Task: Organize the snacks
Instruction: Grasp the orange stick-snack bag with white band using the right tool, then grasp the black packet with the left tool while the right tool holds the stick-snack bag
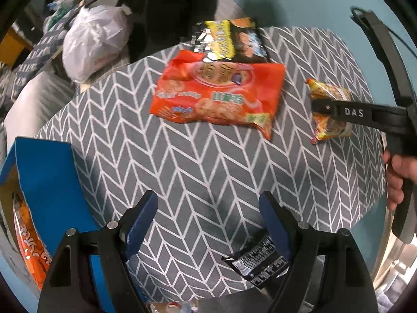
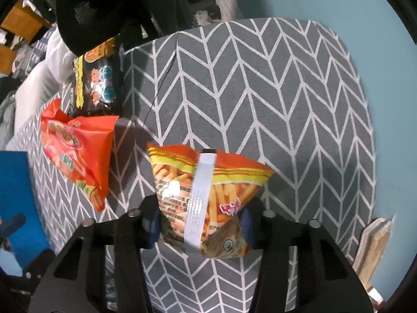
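- Chevron-clothed worktop (image 1: 198, 172) – only the left view shows the blue box (image 1: 49, 177).
- Right claw (image 2: 200, 224) clamped on crinkled fries packet (image 2: 206, 195).
- Left claw (image 1: 208, 224) apart, empty.

Black angular gripper (image 1: 208, 224) frames, blue pads (image 1: 142, 219), silver screws, "DAS" lettering on 1 finger (image 1: 346, 112), possibly embossed

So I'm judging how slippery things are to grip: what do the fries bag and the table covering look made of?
The fries bag looks like thin glossy plastic film: it crinkles, shows glare, and has a clear window showing the sticks. The table covering looks like matte woven fabric, grey with a white herringbone print; a faint crease shows.
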